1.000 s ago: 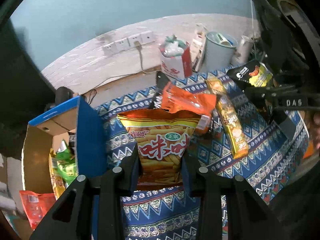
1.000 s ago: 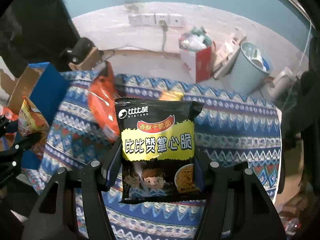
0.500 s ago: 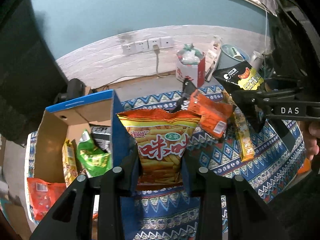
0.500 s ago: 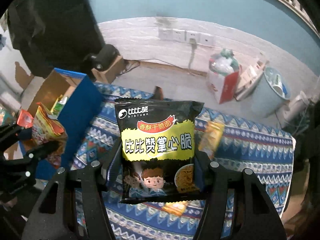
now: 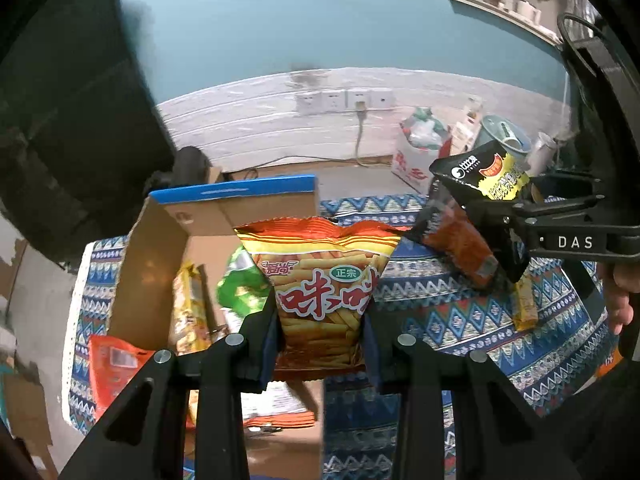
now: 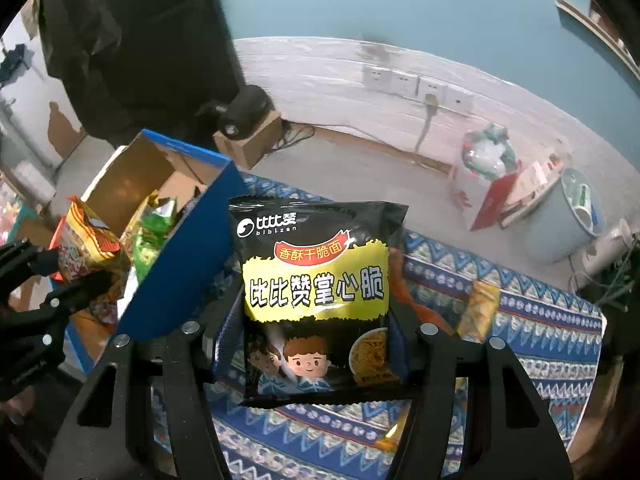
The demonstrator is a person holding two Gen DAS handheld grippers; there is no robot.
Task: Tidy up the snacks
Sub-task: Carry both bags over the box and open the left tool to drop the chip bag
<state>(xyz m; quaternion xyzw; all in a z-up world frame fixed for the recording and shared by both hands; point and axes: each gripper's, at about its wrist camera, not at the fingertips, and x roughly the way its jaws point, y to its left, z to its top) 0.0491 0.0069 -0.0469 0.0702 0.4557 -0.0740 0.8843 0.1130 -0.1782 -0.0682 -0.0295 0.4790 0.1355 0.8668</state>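
Note:
My left gripper is shut on an orange and yellow bag of snack sticks, held upright over the open cardboard box with blue outer walls. Several packets lie inside the box, among them a green one and a yellow one. My right gripper is shut on a black and yellow noodle-snack packet, just right of the box's blue wall. In the left wrist view that packet and the right gripper show at the right. The left gripper with its bag shows at the right wrist view's left edge.
A patterned blue cloth covers the table. On it lie an orange packet and a long yellow packet. Beyond the table are a red and white bag, a grey bin, wall sockets and a small black camera on a box.
Both grippers have carried their packets leftward toward the box. The left bag now hangs over the box opening, and the right packet has come up beside the box's blue wall.

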